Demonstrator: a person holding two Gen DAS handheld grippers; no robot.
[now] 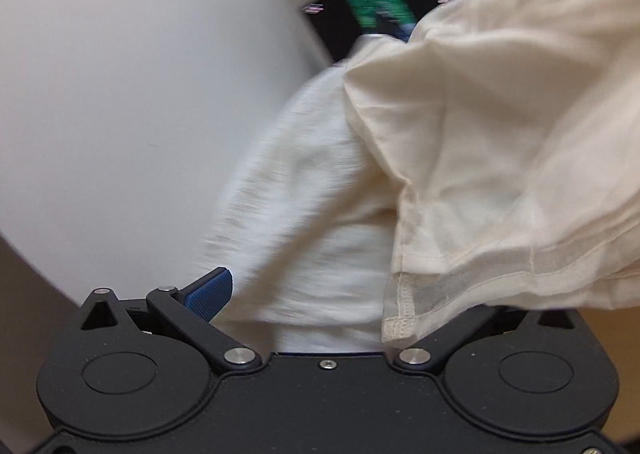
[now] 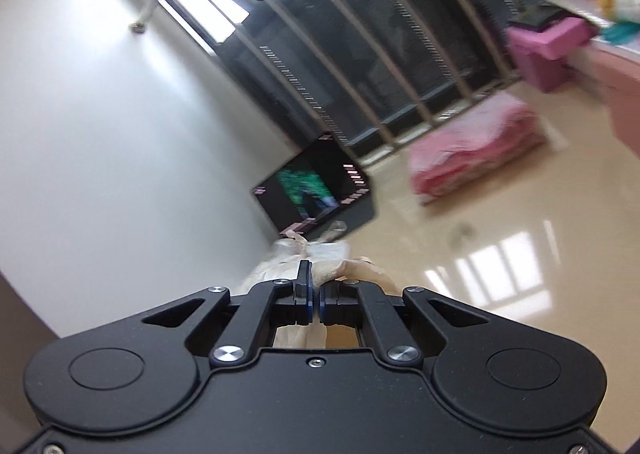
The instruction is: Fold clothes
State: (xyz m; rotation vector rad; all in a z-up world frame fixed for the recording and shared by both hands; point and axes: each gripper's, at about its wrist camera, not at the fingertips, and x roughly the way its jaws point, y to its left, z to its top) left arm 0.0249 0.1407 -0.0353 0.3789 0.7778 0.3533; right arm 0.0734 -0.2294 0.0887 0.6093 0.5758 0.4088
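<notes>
A cream, thin garment (image 1: 500,142) fills the right half of the left wrist view, hanging in folds with a stitched hem corner (image 1: 398,318) over the gripper body. My left gripper (image 1: 320,294) stands open; its left blue pad (image 1: 210,292) shows, the right finger is hidden under the cloth. In the right wrist view my right gripper (image 2: 315,294) is shut on a bunched part of the same cream garment (image 2: 280,266), which trails away beyond the fingertips.
A white wall (image 2: 100,134) is on the left. A black screen (image 2: 316,186) stands on the glossy beige floor (image 2: 520,246). A pink folded pile (image 2: 476,150) and a pink box (image 2: 548,46) lie further right, before dark windows.
</notes>
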